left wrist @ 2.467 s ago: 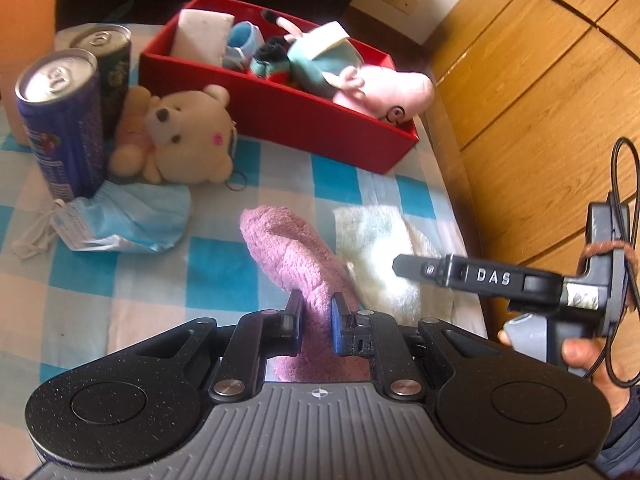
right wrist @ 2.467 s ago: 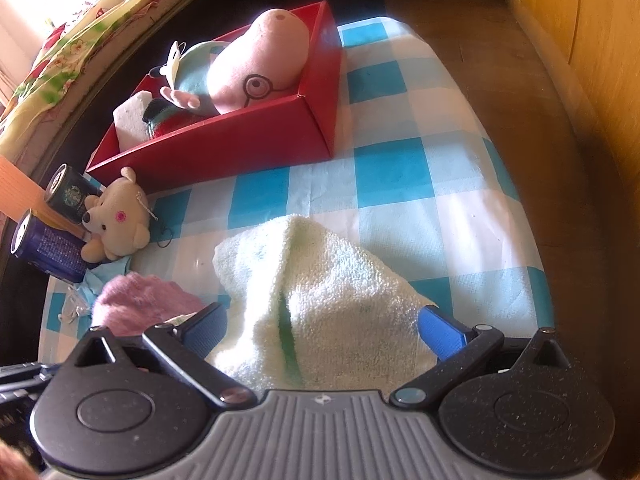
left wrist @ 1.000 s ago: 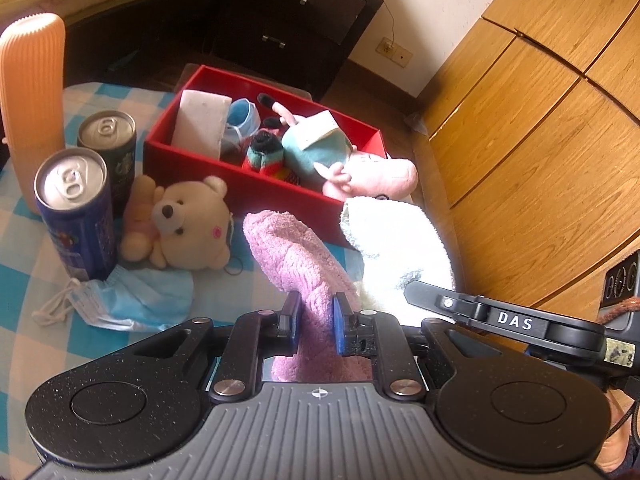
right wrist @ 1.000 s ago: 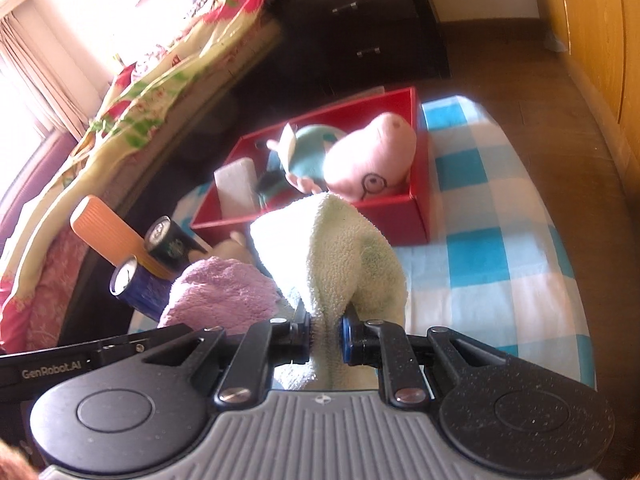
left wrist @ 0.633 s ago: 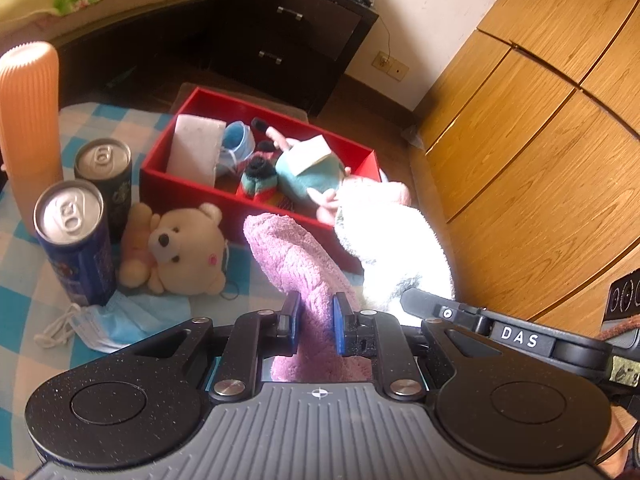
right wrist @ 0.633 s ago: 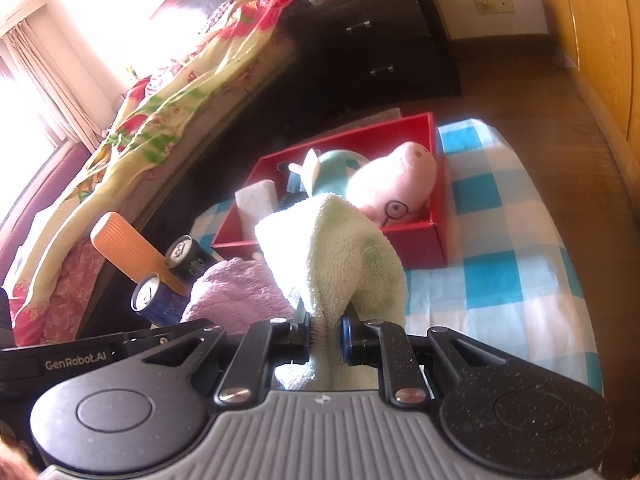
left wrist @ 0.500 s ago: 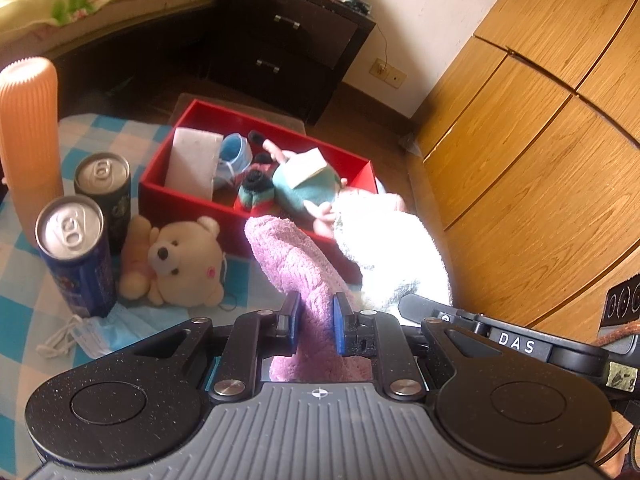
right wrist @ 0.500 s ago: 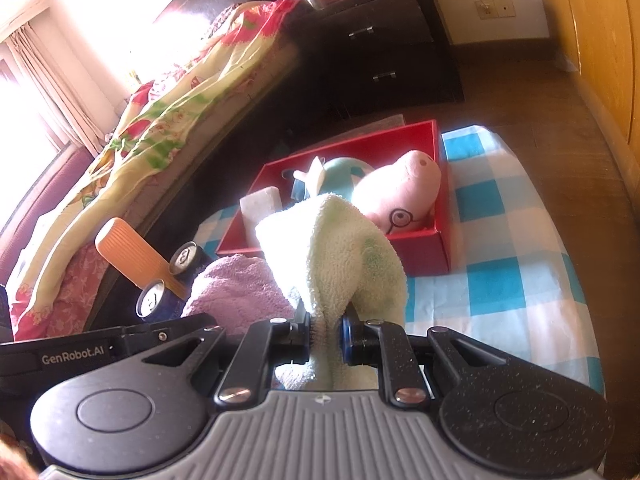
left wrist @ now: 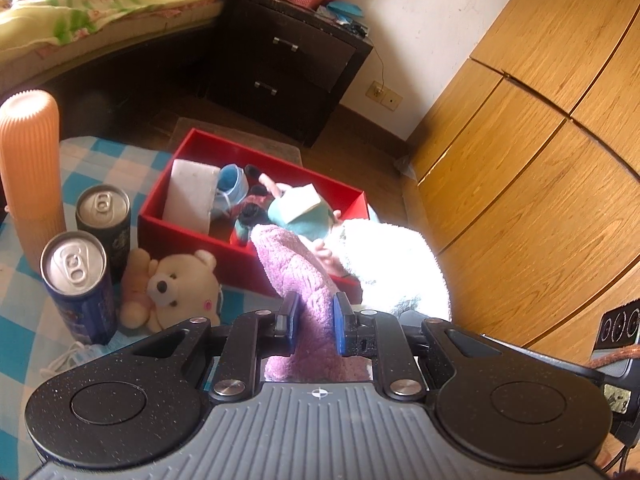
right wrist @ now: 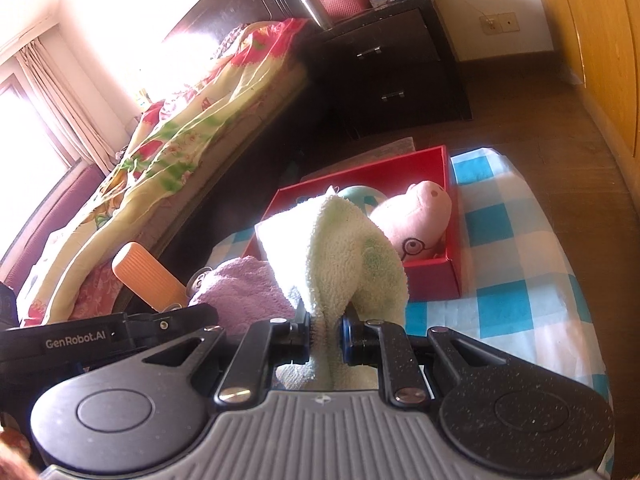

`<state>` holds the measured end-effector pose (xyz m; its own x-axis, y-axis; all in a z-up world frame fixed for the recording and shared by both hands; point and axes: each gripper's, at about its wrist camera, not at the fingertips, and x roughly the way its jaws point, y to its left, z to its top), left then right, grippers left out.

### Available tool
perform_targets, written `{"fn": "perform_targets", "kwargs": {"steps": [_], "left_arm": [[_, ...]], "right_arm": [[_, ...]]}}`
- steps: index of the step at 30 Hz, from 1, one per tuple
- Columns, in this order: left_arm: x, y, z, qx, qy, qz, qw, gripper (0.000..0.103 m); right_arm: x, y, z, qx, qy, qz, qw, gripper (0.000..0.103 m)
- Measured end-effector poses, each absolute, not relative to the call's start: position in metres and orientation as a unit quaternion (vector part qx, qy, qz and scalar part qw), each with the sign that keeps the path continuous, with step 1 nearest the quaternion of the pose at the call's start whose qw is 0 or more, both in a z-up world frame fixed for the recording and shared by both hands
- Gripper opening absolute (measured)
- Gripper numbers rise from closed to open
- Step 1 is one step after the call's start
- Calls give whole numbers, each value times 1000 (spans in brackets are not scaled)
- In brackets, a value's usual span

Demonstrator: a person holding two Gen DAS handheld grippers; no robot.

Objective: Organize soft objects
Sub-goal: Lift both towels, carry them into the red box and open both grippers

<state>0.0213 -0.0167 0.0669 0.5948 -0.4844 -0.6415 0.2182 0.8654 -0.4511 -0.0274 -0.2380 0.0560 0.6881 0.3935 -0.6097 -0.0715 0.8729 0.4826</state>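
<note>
Here the left hand-held gripper (left wrist: 314, 318) is clamped on the pink towel (left wrist: 298, 276) and the right hand-held gripper (right wrist: 325, 330) is clamped on the pale green towel (right wrist: 340, 256), both lifted off the counter (right wrist: 520, 280) just short of the red box (right wrist: 450, 184). To do this well, I would carry each over the near wall before letting go, aiming for the free space beside the pig plush (right wrist: 420, 220) so no cloth drapes the rim.

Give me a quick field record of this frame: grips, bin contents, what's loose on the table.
left hand-held gripper: shut on pink towel
right hand-held gripper: shut on pale green towel
red box: holds pig plush, white sponge, small shoes
outside box: teddy bear, two cans, orange ribbed bottle, face mask partly hidden
surface: blue-checked cloth
</note>
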Motion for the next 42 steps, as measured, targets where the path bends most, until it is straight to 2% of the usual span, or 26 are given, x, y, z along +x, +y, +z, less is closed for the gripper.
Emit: {"fn": "perform_targets", "kwargs": {"steps": [18,19,20,21,22,23,24,27,28,29,32,35,37,39,42], "left_arm": [[61,-28,89,-172,363,-200,894,18],[59,-28,85,-166,368,-202,892,21],[54,-28,77,-158,377,-203,890,29],[49,-29,64,-146,391,-201,886,46],[44,-33,48,-126,410,-197,882,55],[40,-37,29,-110,428,-190,877,69],[39,-42,9,-96,450,-182,869,71],[45,-65,-37,-56,509,-169,842,62],[47,-75,-43,-43,513,-173,839,63],[50,-84,-47,-22,511,-165,843,65],[57,-99,-59,28,508,-124,852,79],[64,-99,-82,37,536,-109,836,80],[64,-105,-86,65,524,-102,843,84],[67,-106,-91,64,526,-110,841,98],[66,-110,-97,74,522,-114,842,97]], "right_arm": [[9,-228,79,237,328,139,904,0],[13,-227,79,237,328,138,904,0],[16,-227,79,236,328,138,904,0],[17,-227,77,233,328,138,905,0],[18,-228,75,229,329,136,906,0],[19,-229,72,225,334,134,905,0],[20,-231,68,225,340,129,904,0],[21,-233,61,231,353,122,898,0],[19,-232,61,228,354,124,899,0],[17,-231,62,224,353,128,899,0],[10,-232,64,223,352,134,899,0],[9,-237,64,224,354,135,898,0],[9,-241,64,229,356,134,896,0],[9,-243,65,232,356,137,895,0],[8,-242,64,232,358,139,894,0]]}}
